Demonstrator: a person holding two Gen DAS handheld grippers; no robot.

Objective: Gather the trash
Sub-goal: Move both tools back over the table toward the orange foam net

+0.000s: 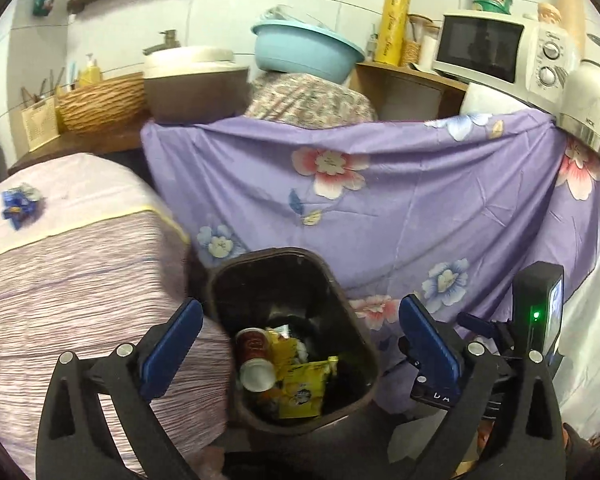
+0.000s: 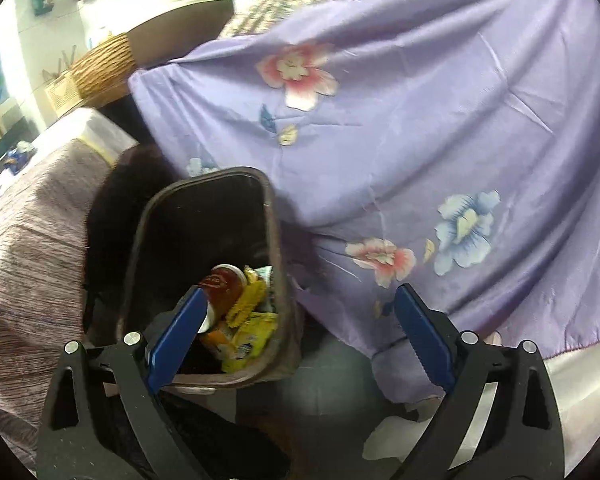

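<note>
Over the dark bin point(image 1: 292, 336) on the floor, we hold the left hand-held gripper point(image 1: 300, 344) and the right hand-held gripper point(image 2: 300, 332), both spread wide and empty. A red can point(image 1: 254, 356) and yellow wrappers point(image 1: 300, 384) lie inside. We judge a drop-off finished; next comes reaching for the crumpled blue wrapper point(image 1: 19, 203) on the cloth-covered worktop point(image 1: 80, 248).

light: dim indoor | edges: fisheye-warped, dark | blur: right view, perhaps motion
</note>
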